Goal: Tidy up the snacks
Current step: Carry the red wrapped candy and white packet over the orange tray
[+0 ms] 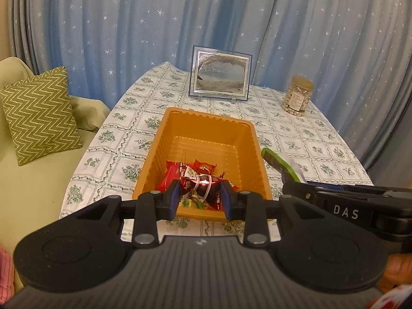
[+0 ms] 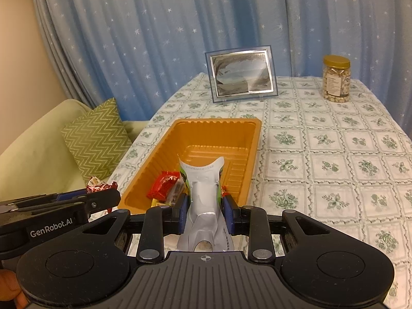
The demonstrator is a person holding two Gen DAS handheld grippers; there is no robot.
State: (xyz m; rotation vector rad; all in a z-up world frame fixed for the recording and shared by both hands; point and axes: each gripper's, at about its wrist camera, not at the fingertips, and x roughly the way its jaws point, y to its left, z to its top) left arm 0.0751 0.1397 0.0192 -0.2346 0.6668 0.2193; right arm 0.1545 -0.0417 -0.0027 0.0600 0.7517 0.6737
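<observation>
One orange tray (image 1: 253,154) sits on my flowered tablecloth (image 2: 334,154), with one picture frame (image 1: 219,73) and one jar of nuts (image 2: 336,78) standing behind it. My left claw (image 1: 199,198) is nearly closed, pinching a dark red shiny snack packet (image 1: 200,189) above the tray's near end. My right claw (image 2: 204,212) pinches a white-and-green pouch (image 2: 203,182), upright and crumpled. A few red wrappers (image 2: 162,184) lie inside the tray

- The orange tray (image 1: 257,154) is smooth, shiny plastic with ridges.
- The red candy wrapper (image 1: 200,189) is shiny foil.
- The tablecloth (image 2: 334,154) is soft matt cloth.
- The jar (image 2: 336,82) is clear plastic.
- The cushion (image 1: 38,113) is woven cloth.
</observation>
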